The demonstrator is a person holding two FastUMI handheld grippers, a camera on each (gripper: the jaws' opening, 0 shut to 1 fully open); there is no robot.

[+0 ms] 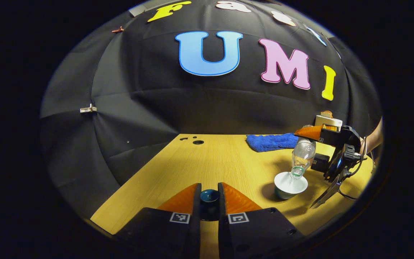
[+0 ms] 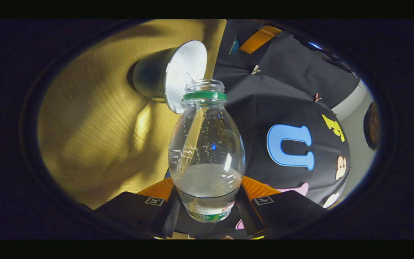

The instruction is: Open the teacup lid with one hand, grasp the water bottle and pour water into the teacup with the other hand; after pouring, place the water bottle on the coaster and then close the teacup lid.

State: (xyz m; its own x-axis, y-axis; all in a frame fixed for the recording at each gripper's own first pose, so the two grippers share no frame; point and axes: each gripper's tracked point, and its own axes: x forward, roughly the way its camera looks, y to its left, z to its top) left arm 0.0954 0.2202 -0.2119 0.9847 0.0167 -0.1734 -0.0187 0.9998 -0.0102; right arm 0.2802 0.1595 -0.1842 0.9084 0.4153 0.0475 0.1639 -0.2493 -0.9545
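left gripper (image 1: 209,197): fingers nearly closed, pinching the small dark teacup lid (image 1: 209,196) at 6 o'clock above the wooden table (image 1: 214,158).
right gripper (image 2: 207,201): clamped on the water bottle (image 2: 207,158) base, bottle tipped over the teacup (image 1: 290,184) at 4 o'clock in the left gripper view.
handling: thin clear plastic, probably slick and squashy; hold low, gently.
teacup: glazed, white inside, likely fragile.
cloth (image 1: 271,141): blue, soft.

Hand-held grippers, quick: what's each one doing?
Left hand-held gripper: shut on the teacup lid.
Right hand-held gripper: shut on the water bottle, tipped over the teacup.
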